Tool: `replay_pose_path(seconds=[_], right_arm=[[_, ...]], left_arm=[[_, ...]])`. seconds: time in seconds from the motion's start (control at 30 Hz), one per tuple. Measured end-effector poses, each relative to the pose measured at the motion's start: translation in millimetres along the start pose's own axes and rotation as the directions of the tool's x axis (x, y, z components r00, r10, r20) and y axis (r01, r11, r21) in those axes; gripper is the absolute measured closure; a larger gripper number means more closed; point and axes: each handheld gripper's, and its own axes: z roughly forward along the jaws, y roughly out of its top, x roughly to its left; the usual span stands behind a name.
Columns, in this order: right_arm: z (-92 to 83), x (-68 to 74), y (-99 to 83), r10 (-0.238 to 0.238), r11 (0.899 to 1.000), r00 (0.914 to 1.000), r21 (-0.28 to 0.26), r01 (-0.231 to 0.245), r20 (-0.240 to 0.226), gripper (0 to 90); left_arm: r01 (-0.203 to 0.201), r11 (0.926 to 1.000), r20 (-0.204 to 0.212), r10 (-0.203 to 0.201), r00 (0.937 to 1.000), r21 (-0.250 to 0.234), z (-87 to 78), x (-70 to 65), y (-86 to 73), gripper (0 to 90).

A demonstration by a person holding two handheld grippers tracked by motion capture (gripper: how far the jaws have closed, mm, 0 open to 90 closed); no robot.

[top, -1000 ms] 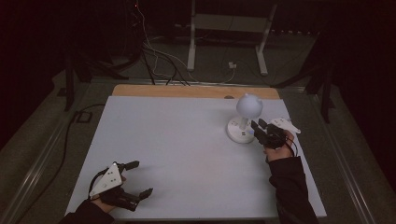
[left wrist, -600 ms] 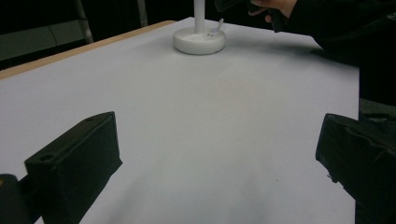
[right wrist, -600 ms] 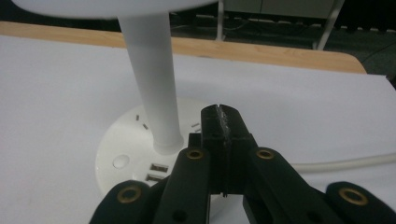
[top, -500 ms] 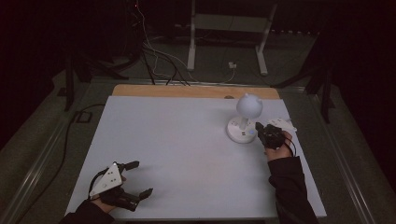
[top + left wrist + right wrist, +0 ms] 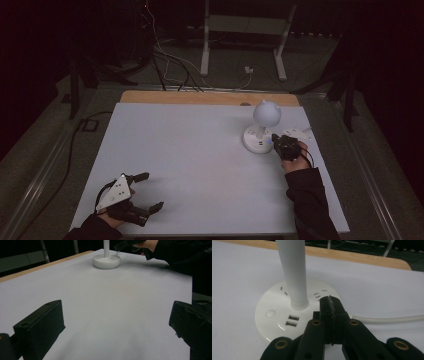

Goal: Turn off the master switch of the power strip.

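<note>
Lamp with a round white base stands near the far right corner of the white tabletop — its base has two small ports and a button. My right hand-held gripper has just closed; its jaws press flat together with nothing between them, tips over the base beside the pole. My left hand-held gripper rests wide open, holding nothing, at the near left — well apart.
</note>
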Motion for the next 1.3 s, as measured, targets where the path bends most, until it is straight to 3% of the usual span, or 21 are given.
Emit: replay_pose_path(seconds=[0.8, 1.0, 1.3], right_arm=[[9.9, 3.6, -5.9, -0.011, 0.999, 0.9999, 0.032, 0.011, 0.005, 90.0], [11.7, 7.5, -6.9, -0.053, 0.998, 0.9986, 0.035, 0.052, 0.011, 90.0], [11.5, 6.8, -8.6, -0.078, 0.997, 0.9970, 0.031, 0.077, 0.004, 90.0]], left_arm=[[-0.002, 1.0000, 0.001, 0.002, 1.0000, 0.003, 0.5, -0.5, -0.1, 0.4], [-0.002, 1.0000, 0.003, 0.002, 1.0000, 0.005, 0.9, -0.8, -0.3, 0.4], [-0.003, 1.0000, 0.004, 0.003, 1.0000, 0.006, 1.0, -0.9, -0.2, 0.4]])
